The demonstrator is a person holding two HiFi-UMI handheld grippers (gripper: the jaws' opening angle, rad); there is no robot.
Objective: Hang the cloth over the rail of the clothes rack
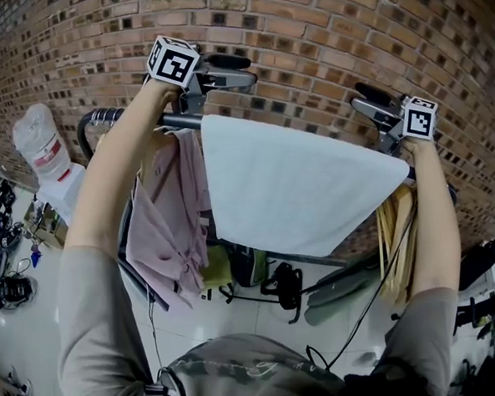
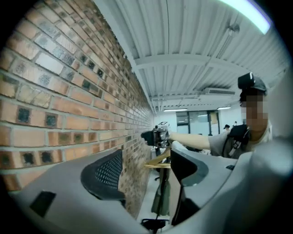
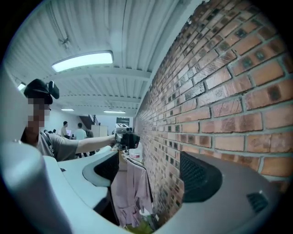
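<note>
Your cloth (image 1: 297, 190) is a plain, pale white rectangle, spread wide and smooth over the rail (image 1: 181, 121) of the clothes rack (image 1: 83, 132). Its top edge follows the rail from just right of the bare left stretch across to the right end. The side facing you hangs as one flat sheet, its bottom edge sloping to a low corner near the middle. The rail is a dark round tube, uncovered only at its left end, where it curves downward.
</note>
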